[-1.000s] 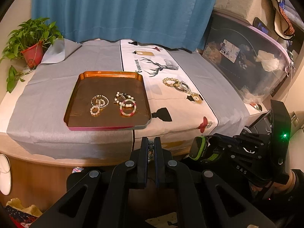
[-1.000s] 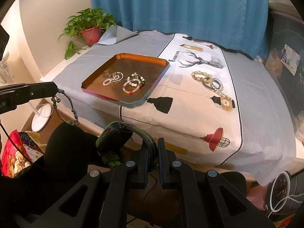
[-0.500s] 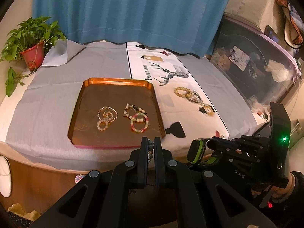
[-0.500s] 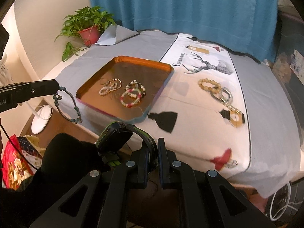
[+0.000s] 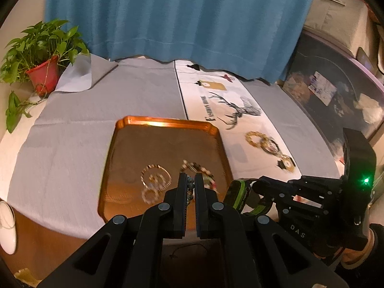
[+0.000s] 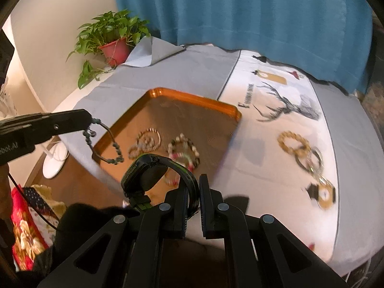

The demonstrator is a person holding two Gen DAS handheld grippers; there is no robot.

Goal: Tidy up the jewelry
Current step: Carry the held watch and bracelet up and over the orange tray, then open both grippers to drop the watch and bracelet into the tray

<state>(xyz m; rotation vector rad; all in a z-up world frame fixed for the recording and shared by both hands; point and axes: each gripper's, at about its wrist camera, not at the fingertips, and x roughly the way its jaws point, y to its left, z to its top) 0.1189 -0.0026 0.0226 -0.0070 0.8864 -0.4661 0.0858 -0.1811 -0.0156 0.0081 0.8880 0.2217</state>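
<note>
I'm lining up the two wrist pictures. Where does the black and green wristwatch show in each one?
Left wrist view: the black and green wristwatch sits lower right, held by the right gripper.
Right wrist view: the watch sits bottom centre, strap between the fingers.
Shared landmark: the orange rectangular tray.

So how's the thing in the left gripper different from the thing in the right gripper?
The left gripper pinches a thin grey beaded bracelet; the right gripper pinches a chunky black and green watch. The bracelet dangles as a loose loop with sparse beads on a cord, while the watch keeps its stiff arched shape. The bracelet hangs at the orange tray's near left corner; the watch sits nearer the tray's middle. Both are held off the table.
</note>
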